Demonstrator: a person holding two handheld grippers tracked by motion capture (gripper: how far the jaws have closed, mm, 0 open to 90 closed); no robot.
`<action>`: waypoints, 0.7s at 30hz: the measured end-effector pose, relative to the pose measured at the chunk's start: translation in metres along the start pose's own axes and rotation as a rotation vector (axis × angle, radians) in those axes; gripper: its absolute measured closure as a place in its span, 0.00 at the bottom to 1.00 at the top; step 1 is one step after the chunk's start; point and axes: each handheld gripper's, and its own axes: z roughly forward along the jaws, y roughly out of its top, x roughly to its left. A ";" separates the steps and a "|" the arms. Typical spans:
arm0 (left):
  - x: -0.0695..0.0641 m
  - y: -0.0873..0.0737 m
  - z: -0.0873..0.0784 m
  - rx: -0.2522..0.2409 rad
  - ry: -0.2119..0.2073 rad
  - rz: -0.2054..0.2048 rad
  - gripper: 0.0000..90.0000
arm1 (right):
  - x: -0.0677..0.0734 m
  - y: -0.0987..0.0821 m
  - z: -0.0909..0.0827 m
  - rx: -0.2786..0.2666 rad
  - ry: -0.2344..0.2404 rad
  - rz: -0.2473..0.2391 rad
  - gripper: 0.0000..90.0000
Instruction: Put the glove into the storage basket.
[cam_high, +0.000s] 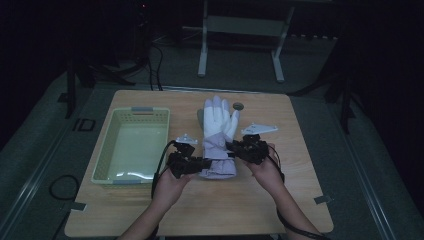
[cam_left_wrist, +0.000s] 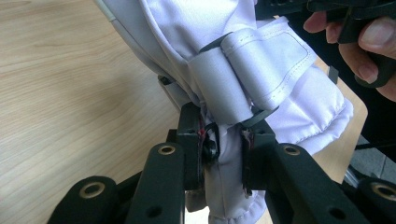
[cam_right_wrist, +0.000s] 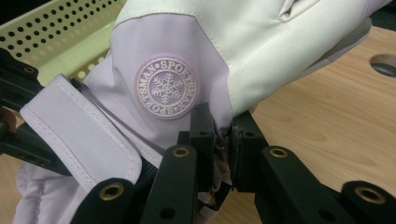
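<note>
The left gripper (cam_high: 202, 163) is pinching the cuff of the glove (cam_high: 219, 136) from the glove's left side; in the left gripper view its two black jaws are standing close together with a fold of pale lilac fabric squeezed between the pads, just below the wrist strap (cam_left_wrist: 252, 77). The right gripper (cam_high: 234, 146) is biting the opposite edge of the same cuff: in the right gripper view its jaws are pressing together on the seam where the lilac cuff is meeting the white hand part, just beside the round snowflake badge (cam_right_wrist: 166, 87). So both grippers are clamping the glove, one on each side of its wrist, and the glove is hanging between them.

In the high view the glove is sitting near the middle of the tabletop (cam_high: 300, 170), its white fingers pointing toward the far edge and its padded cuff toward the near edge, where the person's hands are coming in. In the left gripper view the cuff end is looking lifted, with the wood showing beneath it.

Left of the glove, a pale green perforated basket (cam_high: 112, 147) is standing toward the left edge of the tabletop, close to the left gripper but apart from the glove.
</note>
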 end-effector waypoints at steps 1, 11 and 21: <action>0.001 0.000 -0.002 0.000 0.001 -0.001 0.83 | 0.002 0.003 0.001 0.001 0.005 0.000 0.91; 0.016 -0.002 -0.031 -0.024 0.020 -0.021 0.83 | 0.022 0.027 0.014 -0.006 0.025 -0.036 0.91; 0.036 -0.004 -0.066 -0.032 0.044 -0.034 0.83 | 0.046 0.050 0.031 -0.022 0.059 -0.051 0.91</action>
